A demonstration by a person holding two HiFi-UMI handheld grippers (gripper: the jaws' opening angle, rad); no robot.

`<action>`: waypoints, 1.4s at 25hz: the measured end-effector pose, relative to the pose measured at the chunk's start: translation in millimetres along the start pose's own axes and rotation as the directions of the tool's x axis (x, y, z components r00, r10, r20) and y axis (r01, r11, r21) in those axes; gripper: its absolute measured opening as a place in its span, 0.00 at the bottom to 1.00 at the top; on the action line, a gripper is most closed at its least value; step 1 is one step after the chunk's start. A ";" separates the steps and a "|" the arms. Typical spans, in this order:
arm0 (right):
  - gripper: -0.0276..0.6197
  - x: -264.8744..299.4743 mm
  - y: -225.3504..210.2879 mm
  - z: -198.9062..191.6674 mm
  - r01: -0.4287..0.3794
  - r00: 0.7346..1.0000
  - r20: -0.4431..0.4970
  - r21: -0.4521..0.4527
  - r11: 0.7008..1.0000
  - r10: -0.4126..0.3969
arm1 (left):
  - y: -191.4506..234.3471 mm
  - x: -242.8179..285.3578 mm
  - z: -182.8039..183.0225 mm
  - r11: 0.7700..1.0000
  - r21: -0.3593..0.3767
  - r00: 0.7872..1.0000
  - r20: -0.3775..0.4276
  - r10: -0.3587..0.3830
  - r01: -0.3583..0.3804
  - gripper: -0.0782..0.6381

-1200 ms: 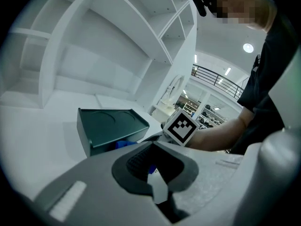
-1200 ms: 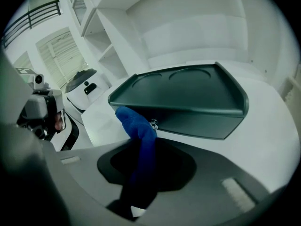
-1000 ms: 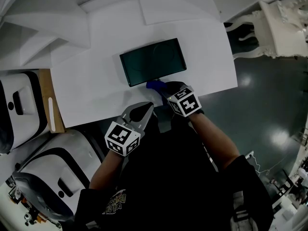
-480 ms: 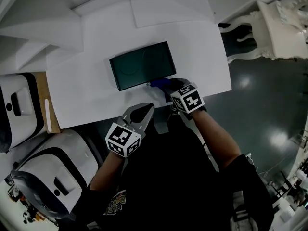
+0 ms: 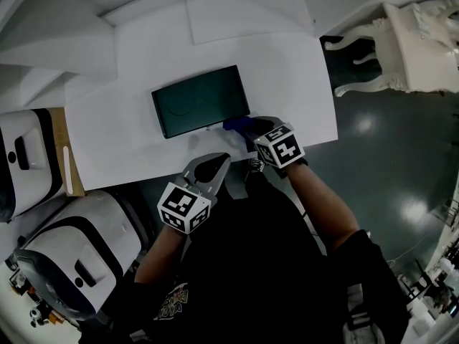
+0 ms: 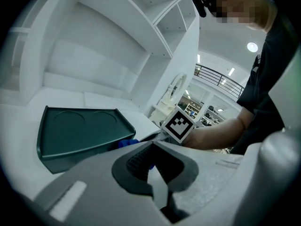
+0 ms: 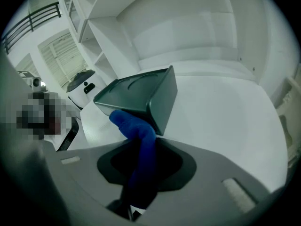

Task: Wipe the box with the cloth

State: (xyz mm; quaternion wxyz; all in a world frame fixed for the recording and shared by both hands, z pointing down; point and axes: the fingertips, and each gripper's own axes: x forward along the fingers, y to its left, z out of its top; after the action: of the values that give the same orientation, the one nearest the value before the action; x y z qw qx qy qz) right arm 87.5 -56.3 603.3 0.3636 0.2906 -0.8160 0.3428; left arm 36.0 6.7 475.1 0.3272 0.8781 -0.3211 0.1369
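Note:
A dark green box (image 5: pixel 201 100) lies flat on the white table (image 5: pixel 287 70). My right gripper (image 5: pixel 247 129) is shut on a blue cloth (image 5: pixel 234 125) and presses it against the box's near side at its right corner. In the right gripper view the blue cloth (image 7: pixel 136 126) rises from the right gripper (image 7: pixel 141 147) to the underside of the box (image 7: pixel 146 98). My left gripper (image 5: pixel 215 162) hovers at the table's front edge, shut and holding nothing. In the left gripper view the left gripper (image 6: pixel 151 149) points toward the box (image 6: pixel 80 131).
A white sheet (image 5: pixel 247 13) lies at the table's far side. Two white and black machines (image 5: pixel 29 156) (image 5: pixel 79 249) stand to the left beside a wooden strip (image 5: pixel 63 156). An ornate white chair (image 5: pixel 409 41) stands at the right on the dark floor.
The right gripper has slid the cloth rightward along the box's near side to its right corner. The left gripper has stayed in place.

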 end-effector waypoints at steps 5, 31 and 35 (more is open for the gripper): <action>0.23 -9.8 -17.3 -4.6 0.004 1.000 0.001 0.010 1.000 -0.004 | -9.1 13.0 3.2 1.000 0.002 1.000 0.003 0.009 -0.009 0.11; 0.23 -122.2 -57.1 16.8 -0.043 0.960 0.278 0.007 0.999 0.039 | -66.2 43.8 16.2 0.991 0.028 0.990 0.066 0.125 -0.127 0.11; 0.23 -143.1 -33.6 29.9 -0.094 0.935 0.339 -0.038 0.995 0.101 | -65.5 29.7 18.2 0.981 0.020 0.976 0.102 0.192 -0.194 0.11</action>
State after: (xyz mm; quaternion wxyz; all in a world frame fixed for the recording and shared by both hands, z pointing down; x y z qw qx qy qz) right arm 181.1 -67.1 486.6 0.2027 0.3007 -0.8836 0.2962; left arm 101.8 18.5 443.0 0.2829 0.8533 -0.4186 0.1289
